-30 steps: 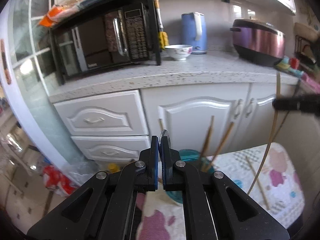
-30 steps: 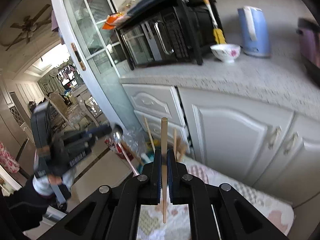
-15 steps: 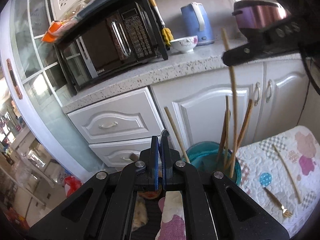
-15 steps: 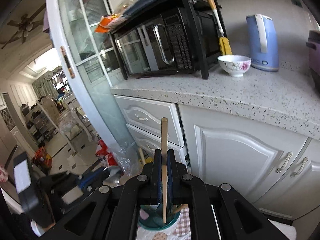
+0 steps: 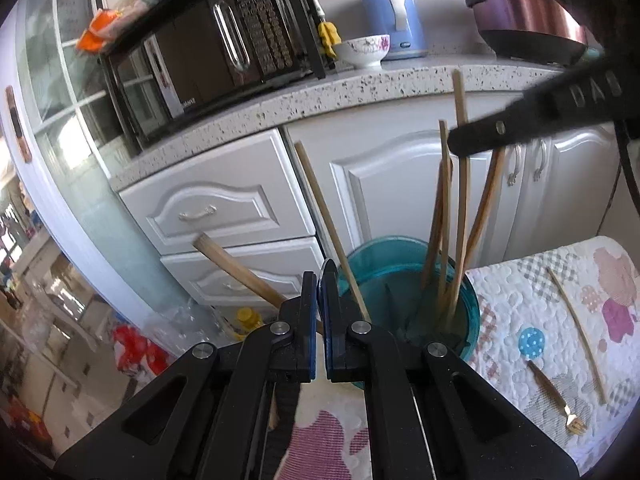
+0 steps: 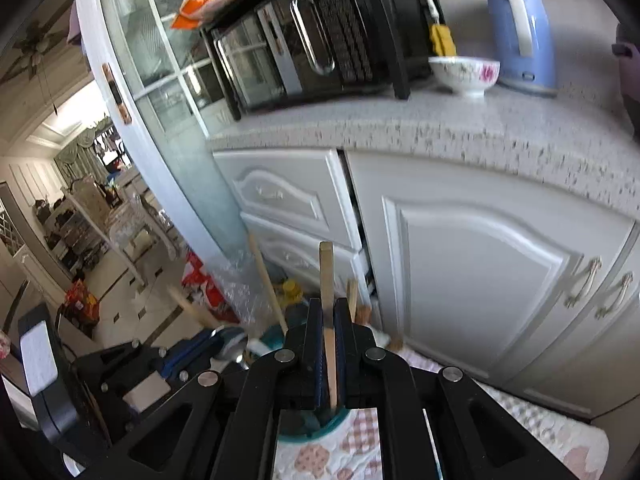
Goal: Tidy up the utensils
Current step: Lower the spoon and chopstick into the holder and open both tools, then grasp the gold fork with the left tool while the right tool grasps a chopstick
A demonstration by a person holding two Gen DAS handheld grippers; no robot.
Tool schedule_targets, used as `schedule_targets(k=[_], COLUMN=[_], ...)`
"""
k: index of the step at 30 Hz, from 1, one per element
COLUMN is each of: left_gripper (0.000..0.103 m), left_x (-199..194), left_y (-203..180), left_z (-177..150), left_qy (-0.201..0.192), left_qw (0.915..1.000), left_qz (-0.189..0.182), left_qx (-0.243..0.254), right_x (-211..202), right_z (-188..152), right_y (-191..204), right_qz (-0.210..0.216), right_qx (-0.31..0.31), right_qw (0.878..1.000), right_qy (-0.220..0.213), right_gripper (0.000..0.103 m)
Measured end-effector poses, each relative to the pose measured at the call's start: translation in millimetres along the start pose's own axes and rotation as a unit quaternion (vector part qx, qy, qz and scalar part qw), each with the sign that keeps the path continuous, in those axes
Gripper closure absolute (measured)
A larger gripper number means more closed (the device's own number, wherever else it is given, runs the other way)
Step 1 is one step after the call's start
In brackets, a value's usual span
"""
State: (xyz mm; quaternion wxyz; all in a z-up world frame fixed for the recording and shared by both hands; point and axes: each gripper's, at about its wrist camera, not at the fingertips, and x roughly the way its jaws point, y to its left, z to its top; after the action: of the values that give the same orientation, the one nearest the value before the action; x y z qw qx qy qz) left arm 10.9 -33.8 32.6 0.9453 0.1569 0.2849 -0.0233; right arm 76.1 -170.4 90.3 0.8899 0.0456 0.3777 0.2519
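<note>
Wooden, pale, stiff and light, the long chopstick stood clenched mid-shaft in the right gripper above the teal plastic cup at the quilted cloth's left edge; the left gripper pinched a metal spoon.

You've got chopsticks standing in the holder, fork on the cloth right of it.

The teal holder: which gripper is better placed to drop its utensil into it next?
The right gripper. It is shut on a chopstick held upright, its lower end already inside the teal holder. The left gripper sits beside the rim, probably second.
</note>
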Motion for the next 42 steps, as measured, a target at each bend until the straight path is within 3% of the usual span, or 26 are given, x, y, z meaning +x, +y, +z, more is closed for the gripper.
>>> schedule_targets(k=[11,16,19,26,37,42], left_gripper=[0.101,0.101,0.098,0.076,0.074,0.071], left_x=[6,5,2,-15,-45,-56], left_y=[-11,-8,-6,0,-7,-23], left_z=[-9,-8,-8,-5,0,0], left_qy=[0.024,0.038,0.044,0.044,0.05,0.053], left_qw=[0.9996,0.9989,0.9983,0.9973,0.9939,0.9906], left_qz=[-0.013,-0.017,-0.021,-0.038,-0.077,-0.11], left_qx=[-0.009,-0.022,-0.031,-0.045,-0.061,-0.061], right_x=[9,0,-4,-17,-41,-51], right_z=[-26,-34,-39,-48,-69,-94], right_y=[-12,-12,-13,-12,-17,-39], right_qz=[0.002,-0.002,0.001,0.0,-0.022,-0.044], right_qx=[0.028,0.028,0.035,0.036,0.033,0.047], right_qw=[0.999,0.998,0.998,0.998,0.998,0.996], right_qy=[0.044,0.048,0.05,0.048,0.045,0.062], right_gripper=[0.097,0.08,0.079,0.078,0.07,0.069])
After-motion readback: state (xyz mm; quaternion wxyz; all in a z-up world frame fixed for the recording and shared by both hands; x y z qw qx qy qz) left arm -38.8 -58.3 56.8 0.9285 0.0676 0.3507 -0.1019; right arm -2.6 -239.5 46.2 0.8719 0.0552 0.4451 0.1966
